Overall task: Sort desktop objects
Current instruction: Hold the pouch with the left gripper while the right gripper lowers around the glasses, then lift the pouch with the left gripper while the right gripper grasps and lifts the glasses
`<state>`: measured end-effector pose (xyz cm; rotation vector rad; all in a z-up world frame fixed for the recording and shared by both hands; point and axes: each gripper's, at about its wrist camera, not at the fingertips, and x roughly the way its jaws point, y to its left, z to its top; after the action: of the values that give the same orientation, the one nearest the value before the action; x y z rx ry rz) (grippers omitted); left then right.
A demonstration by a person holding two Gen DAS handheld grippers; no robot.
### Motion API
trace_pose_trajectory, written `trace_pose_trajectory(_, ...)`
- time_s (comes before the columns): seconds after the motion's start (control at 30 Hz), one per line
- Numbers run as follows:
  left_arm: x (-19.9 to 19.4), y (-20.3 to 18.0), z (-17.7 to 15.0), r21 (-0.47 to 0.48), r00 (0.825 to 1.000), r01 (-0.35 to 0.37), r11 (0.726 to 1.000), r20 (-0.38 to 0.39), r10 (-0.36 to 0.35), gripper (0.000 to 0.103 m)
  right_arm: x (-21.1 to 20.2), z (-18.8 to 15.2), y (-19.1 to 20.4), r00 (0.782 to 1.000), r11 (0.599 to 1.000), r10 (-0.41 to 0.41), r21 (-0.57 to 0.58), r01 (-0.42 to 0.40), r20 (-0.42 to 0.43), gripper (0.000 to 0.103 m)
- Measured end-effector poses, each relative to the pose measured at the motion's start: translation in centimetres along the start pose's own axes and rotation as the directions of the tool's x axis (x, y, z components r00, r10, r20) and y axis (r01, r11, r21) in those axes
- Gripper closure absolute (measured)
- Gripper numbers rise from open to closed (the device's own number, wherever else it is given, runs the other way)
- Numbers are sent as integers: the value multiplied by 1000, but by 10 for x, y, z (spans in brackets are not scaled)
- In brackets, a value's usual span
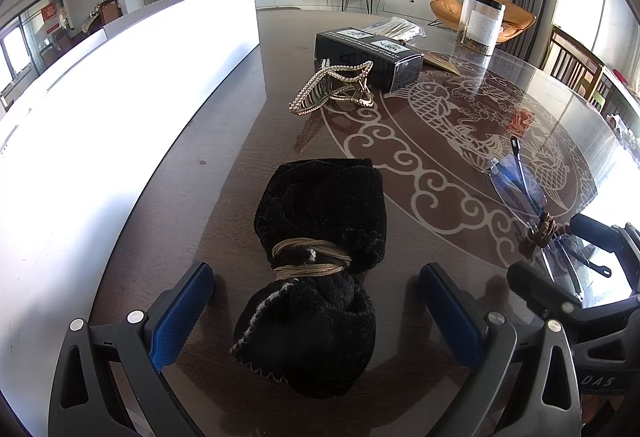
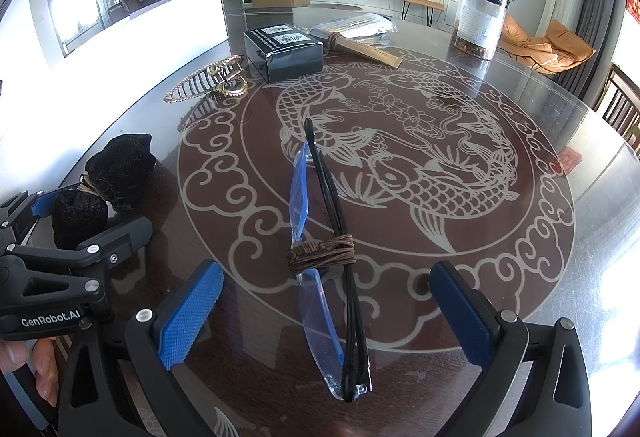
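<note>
Currently I see my left gripper point(image 1: 316, 311) spread wide around the black pouch point(image 1: 320, 269), pads clear of it. Right gripper point(image 2: 326, 313) likewise stands wide, straddling the folded glasses point(image 2: 328, 249) lying on the glass table point(image 2: 480, 237).

- "GenRobot.AI" stands in white letters on the black body of the left gripper point(image 2: 86, 221), seen from the right wrist camera.
- The letters "DAS" show on the black body of the right gripper point(image 1: 568, 261).
- Labels on the black box point(image 2: 284, 51) and the clear jar point(image 2: 478, 23) are too small to read.
</note>
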<state>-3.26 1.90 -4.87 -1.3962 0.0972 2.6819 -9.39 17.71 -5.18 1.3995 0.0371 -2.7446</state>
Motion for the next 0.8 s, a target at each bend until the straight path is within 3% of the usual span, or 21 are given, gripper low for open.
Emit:
trace_pose_trajectory(0.13,0,1,4,28,999,21,999,-45,-19,0,2,8,-8,997,998,59,-17,-60,-43,3)
trace_pose_trajectory(0.17,0,1,5,40,998,30,999,-64,-27,1,2,12,-9,996,997,68,-26,-70,-61,14)
trace_pose_trajectory(0.23,-3,1,6,69,996,47,996,-83,-41,11,3,22,-9,990,993,97,-58,-103,-102,26)
trace_pose_trajectory(0.27,-6,1,7,79,995,55,995,-84,-48,27,6,25,-7,988,992,91,-80,-102,-127,29)
trace_pose_trajectory(0.3,-9,1,8,86,995,61,994,-80,-54,52,9,28,-4,986,989,78,-110,-95,-148,31)
trace_pose_trajectory(0.33,-11,1,9,93,995,67,993,-81,-59,65,9,30,-3,985,987,80,-129,-100,-152,44)
trace_pose_trajectory(0.37,-12,3,10,94,993,82,992,-91,-74,70,8,31,-1,985,984,77,-147,-99,-153,70)
trace_pose_trajectory(0.4,-14,6,10,79,989,114,990,-99,-106,71,8,32,1,985,982,58,-167,-85,-160,74)
trace_pose_trajectory(0.5,-27,17,3,49,986,150,987,-81,-146,72,3,31,0,978,981,93,-150,-122,-186,74)
trace_pose_trajectory(0.63,-54,23,-5,55,988,153,987,-32,-152,72,-27,29,-6,981,980,146,-117,-161,-128,74)
trace_pose_trajectory(0.8,-92,31,0,63,986,163,985,12,-164,72,-33,25,-12,972,978,175,-89,-190,-160,74)
